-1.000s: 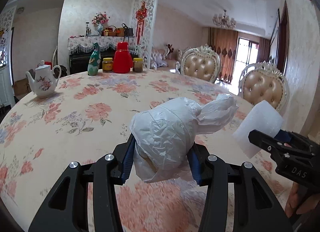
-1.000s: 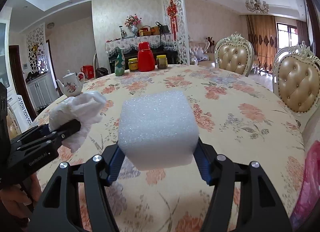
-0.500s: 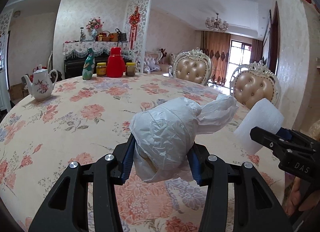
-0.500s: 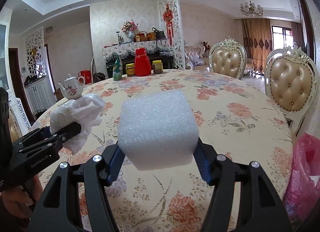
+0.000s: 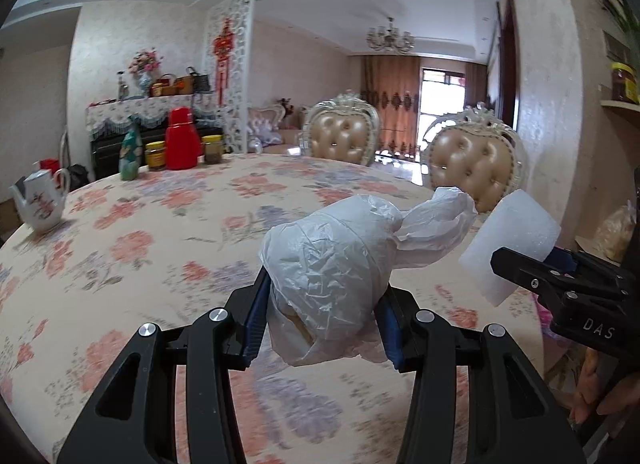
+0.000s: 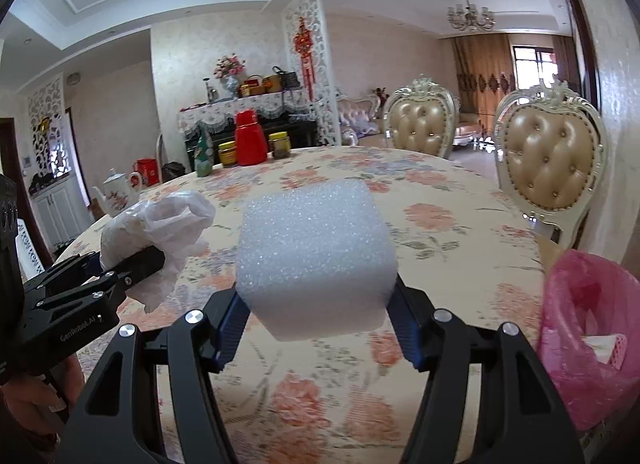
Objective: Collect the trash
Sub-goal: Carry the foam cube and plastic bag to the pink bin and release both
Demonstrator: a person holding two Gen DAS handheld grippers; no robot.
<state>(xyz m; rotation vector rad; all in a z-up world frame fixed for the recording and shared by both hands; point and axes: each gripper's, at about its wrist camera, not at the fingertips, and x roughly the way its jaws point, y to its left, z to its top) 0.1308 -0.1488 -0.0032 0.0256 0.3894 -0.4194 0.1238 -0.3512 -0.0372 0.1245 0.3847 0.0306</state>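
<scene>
My left gripper [image 5: 320, 320] is shut on a crumpled white plastic bag [image 5: 336, 264], carried above the floral table [image 5: 140, 248]. The same bag [image 6: 160, 228] shows at the left of the right wrist view, in the left gripper [image 6: 128, 268]. A white foam block [image 6: 316, 260] is clamped between the blue pads of my right gripper [image 6: 316, 328]. That block [image 5: 516, 244] and the right gripper [image 5: 560, 284] appear at the right edge of the left wrist view. A bin lined with a pink bag [image 6: 588, 328] stands beyond the table's right edge, some trash inside it.
A white teapot [image 5: 40, 200] stands at the table's left. A red thermos [image 5: 182, 140], a green bottle [image 5: 130, 156] and jars [image 5: 156, 156] crowd the far edge. Two padded chairs [image 6: 552, 168] stand at the far right side. A hand [image 5: 600, 396] holds the right gripper.
Both grippers have travelled to the right over the table, each keeping its load. The pink-lined bin has come into the right wrist view and grown larger.
</scene>
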